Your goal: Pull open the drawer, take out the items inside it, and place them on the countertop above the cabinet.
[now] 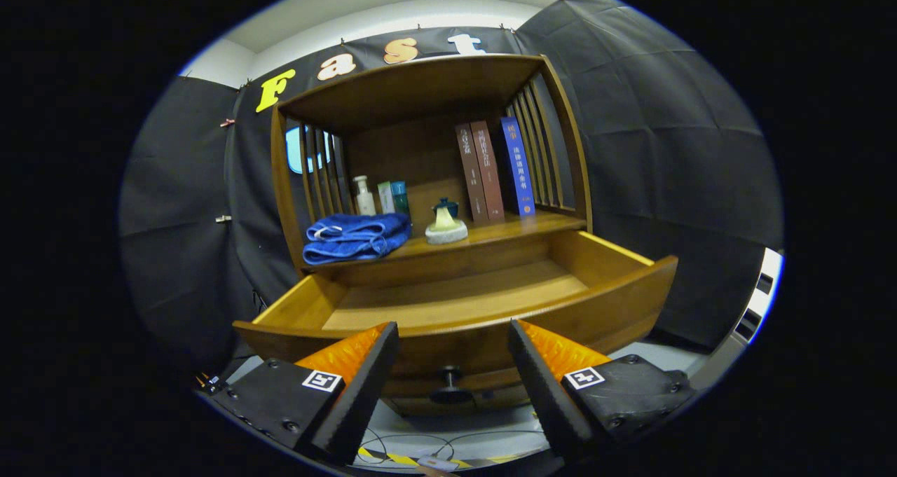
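Observation:
The wooden cabinet's drawer (617,291) stands pulled out toward me, and the part of its floor that I see is bare wood. Its dark round knob (449,381) sits on the drawer front, between and just beyond my fingertips. My gripper (454,333) is open in front of the drawer front, with nothing between its fingers. On the countertop (518,226) above the drawer lie a folded blue towel (356,237) and a small pale round dish with a dark-lidded piece on it (446,223).
At the back of the shelf stand a white bottle (364,195), small boxes (392,197) and three upright books (495,170). Slatted wooden sides (538,141) and a top board enclose the shelf. Cables and striped tape lie on the pale floor (420,445) below.

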